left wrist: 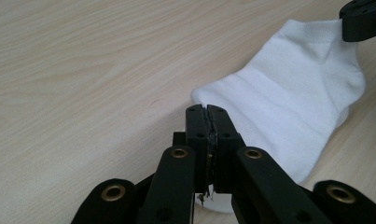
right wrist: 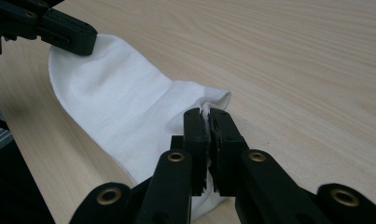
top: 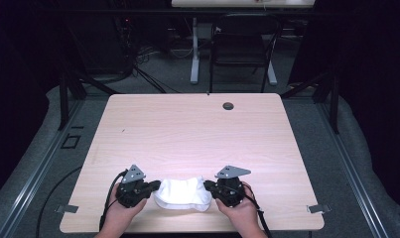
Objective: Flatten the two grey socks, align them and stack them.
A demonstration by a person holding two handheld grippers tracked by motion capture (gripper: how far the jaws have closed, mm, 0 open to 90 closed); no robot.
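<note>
The short white knitted ankle sock (top: pixel 182 193) lay near the front edge of the pale wood-grain table (top: pixel 197 129), stretched between your two hands, and you had each end of it pinched. Your left gripper (left wrist: pixel 207 112) was clenched on one edge of the fabric, its jaws pressed almost flat together with only a thin sliver of cloth showing between them; your right gripper (right wrist: pixel 207 116) was likewise closed tight on the opposite edge, where the cloth bunched into a small fold. The main risk, as I judged it, was that such narrow bites would let the knit slide out if you pulled the ends apart or lifted sharply, dropping one end so the sock folded on itself. A second risk was the nearness of the table edge: a released end could have slumped toward you and hung over it. Pulling unevenly could also have twisted the sock, since its middle was slack and unsupported. The sock itself looked clean and soft, with faint ribbed bands across its body and a rounded heel, lying mostly flat on the wood, with gentle wrinkles running between the two grips and one end curving outward.
</note>
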